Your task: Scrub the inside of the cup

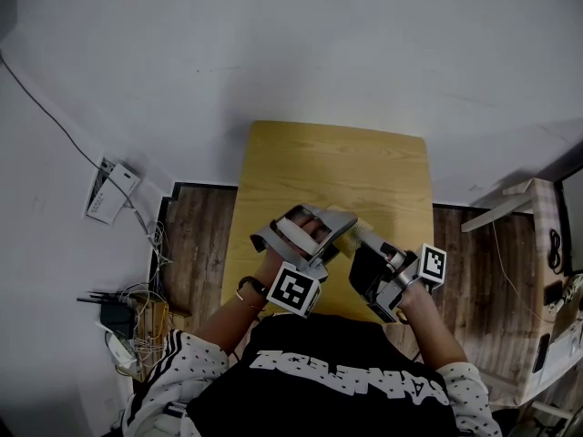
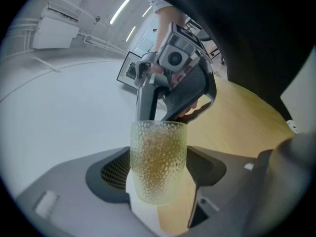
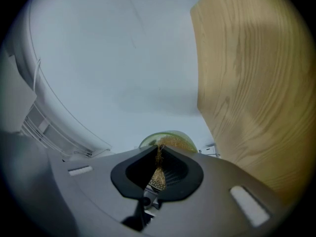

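The right gripper (image 3: pixel 159 169) has its jaws pinched together on a strand of golden wire-mesh scrubber (image 3: pixel 158 178). In its own view the strand runs straight out towards 12 o'clock, into the round mouth of the dimpled clear glass cup, which sits just beyond the jaw tips. The left gripper (image 1: pixel 310 230) clamps the cup (image 2: pixel 158 162) by its side wall with its jaws spread wide. In the left gripper view the rim points to 12 o'clock, straight at the right gripper, and a golden haze shows through the glass, so the wad looks to be already inside. From the head view the right gripper lies at about 4 o'clock from the left one. The cup bridges the gap between them, held up off the pale wooden worktop (image 1: pixel 364 157). The cup's long axis therefore runs along the line joining the two grippers, mouth towards the right one. By my reading, the scrubbing depends on keeping strokes and twists along that axis.
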Tool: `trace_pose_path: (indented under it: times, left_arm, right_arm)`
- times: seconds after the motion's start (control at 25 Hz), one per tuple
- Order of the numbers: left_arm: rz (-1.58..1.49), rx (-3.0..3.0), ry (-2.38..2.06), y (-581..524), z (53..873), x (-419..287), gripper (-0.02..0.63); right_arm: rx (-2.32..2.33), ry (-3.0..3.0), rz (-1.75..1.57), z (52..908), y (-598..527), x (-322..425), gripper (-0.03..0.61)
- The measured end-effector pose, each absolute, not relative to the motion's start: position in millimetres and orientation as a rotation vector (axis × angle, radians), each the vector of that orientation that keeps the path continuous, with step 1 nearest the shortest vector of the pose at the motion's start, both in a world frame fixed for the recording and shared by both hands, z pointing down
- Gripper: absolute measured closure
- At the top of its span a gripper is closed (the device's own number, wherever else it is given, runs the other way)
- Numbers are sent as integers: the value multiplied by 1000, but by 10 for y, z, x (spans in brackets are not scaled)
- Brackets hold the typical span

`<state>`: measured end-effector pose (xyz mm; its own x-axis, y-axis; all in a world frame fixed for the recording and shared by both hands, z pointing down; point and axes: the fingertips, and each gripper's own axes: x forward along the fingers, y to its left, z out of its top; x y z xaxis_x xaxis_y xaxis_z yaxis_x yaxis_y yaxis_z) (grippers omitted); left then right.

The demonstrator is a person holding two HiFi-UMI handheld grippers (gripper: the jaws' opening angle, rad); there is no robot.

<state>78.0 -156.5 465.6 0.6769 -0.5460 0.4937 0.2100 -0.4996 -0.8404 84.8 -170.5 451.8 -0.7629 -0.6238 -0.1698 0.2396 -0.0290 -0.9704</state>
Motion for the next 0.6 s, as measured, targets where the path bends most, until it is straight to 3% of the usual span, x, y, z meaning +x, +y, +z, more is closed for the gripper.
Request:
trace_pose_path:
  times: [0.6]
  left_arm:
    - [-934,-1945,253,-1505,4630,803,265]
  right_arm:
    - [-442,1811,-1851,4528,-1646,786,552]
